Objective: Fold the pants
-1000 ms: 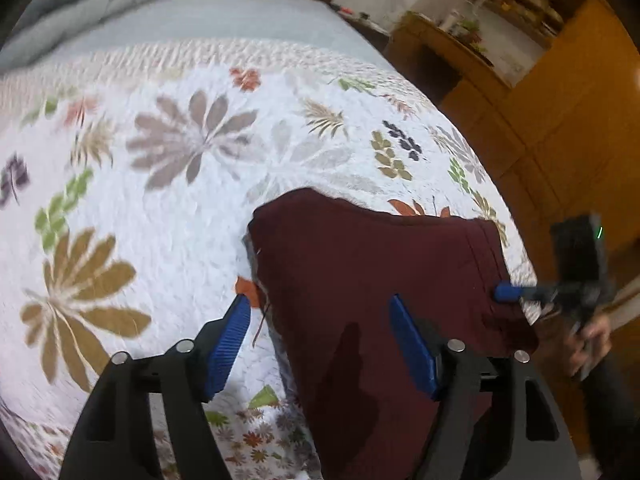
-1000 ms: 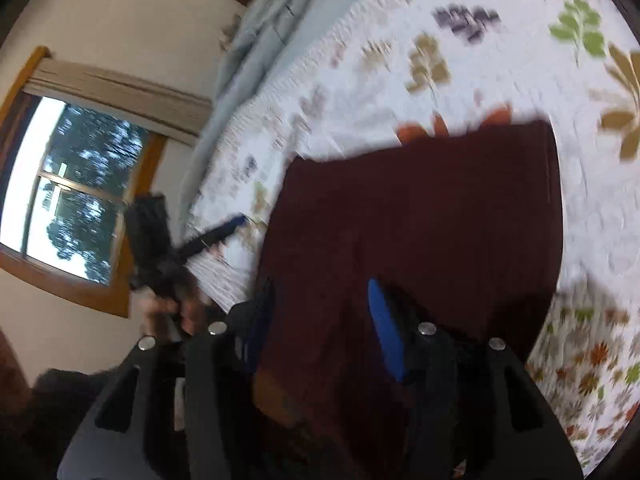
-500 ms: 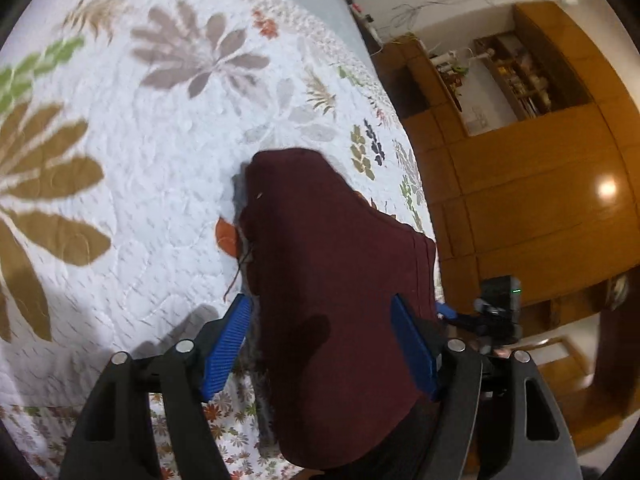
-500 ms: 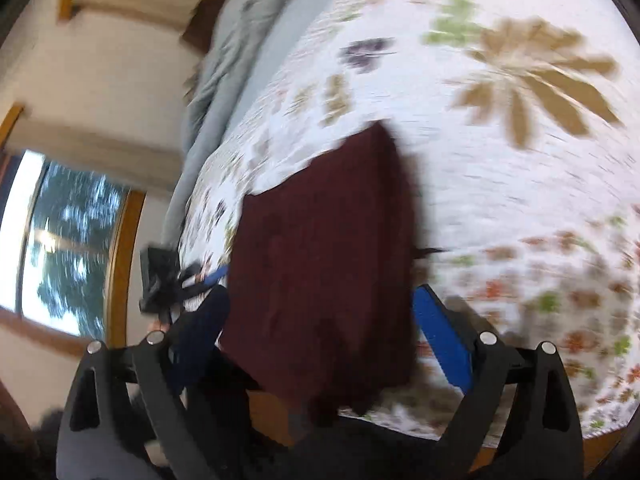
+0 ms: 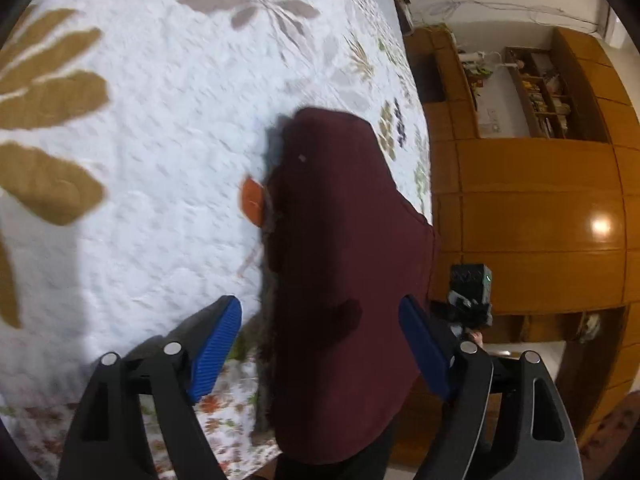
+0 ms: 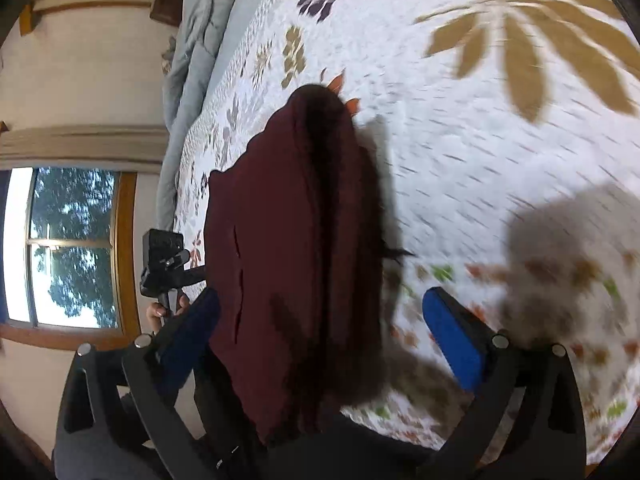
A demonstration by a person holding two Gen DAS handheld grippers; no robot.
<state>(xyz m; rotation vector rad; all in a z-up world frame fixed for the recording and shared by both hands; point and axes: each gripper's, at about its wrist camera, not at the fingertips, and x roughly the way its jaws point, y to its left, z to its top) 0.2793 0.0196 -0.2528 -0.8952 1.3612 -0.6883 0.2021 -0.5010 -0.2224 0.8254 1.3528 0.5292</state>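
Note:
Dark maroon pants (image 5: 340, 264) lie folded in a thick stack at the near edge of a bed with a white floral quilt (image 5: 152, 160). My left gripper (image 5: 320, 344) is open, its blue pads on either side of the stack's near end, not closed on it. In the right wrist view the same pants (image 6: 296, 256) lie between the open jaws of my right gripper (image 6: 324, 336), which also straddles the near end. Each gripper shows small in the other's view: the right one (image 5: 468, 300), the left one (image 6: 164, 264).
A grey duvet (image 6: 192, 52) is bunched at the head of the bed. Wooden wardrobes and shelves (image 5: 540, 208) stand beyond the bed's right side. A window (image 6: 68, 248) is on the wall at the left side.
Both grippers have swung round and now straddle the stack's near end. The right gripper has opened wide. The pants stack looks narrower and thicker than a second ago.

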